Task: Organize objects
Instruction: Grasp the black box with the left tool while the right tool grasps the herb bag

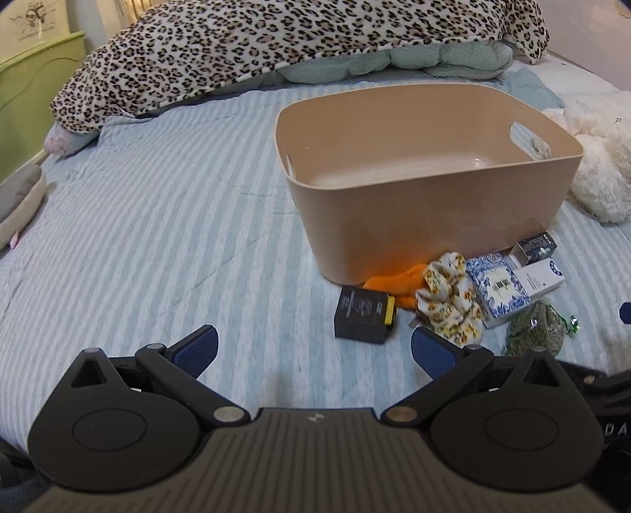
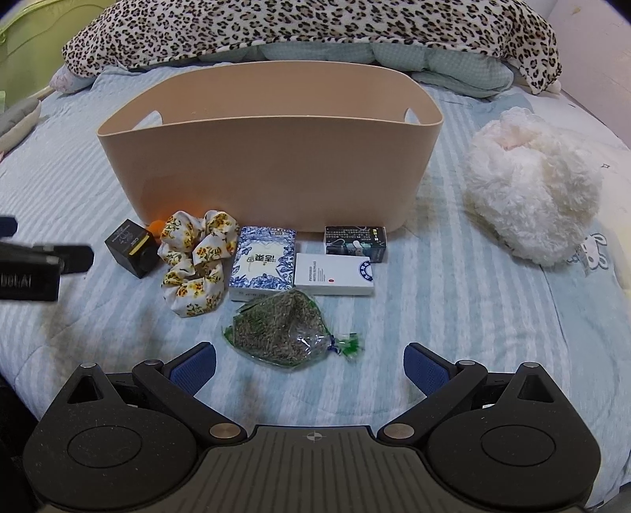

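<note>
We hold the left gripper [image 1: 313, 347] and right gripper [image 2: 309, 361] wide open, empty, over our striped bed [image 2: 453, 315]; a tan bin [image 2: 272, 165] stands before the leopard blanket [image 2: 315, 27].

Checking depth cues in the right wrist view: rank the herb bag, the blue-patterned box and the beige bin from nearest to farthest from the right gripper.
1. herb bag: just ahead of the open right gripper.
2. blue-patterned box: behind the bag, centre.
3. beige bin: farthest, behind the row of items.

Leopard blanket [image 2: 315, 27]; fluffy white plush [image 2: 532, 189]; striped bedsheet [image 1: 157, 221]
</note>
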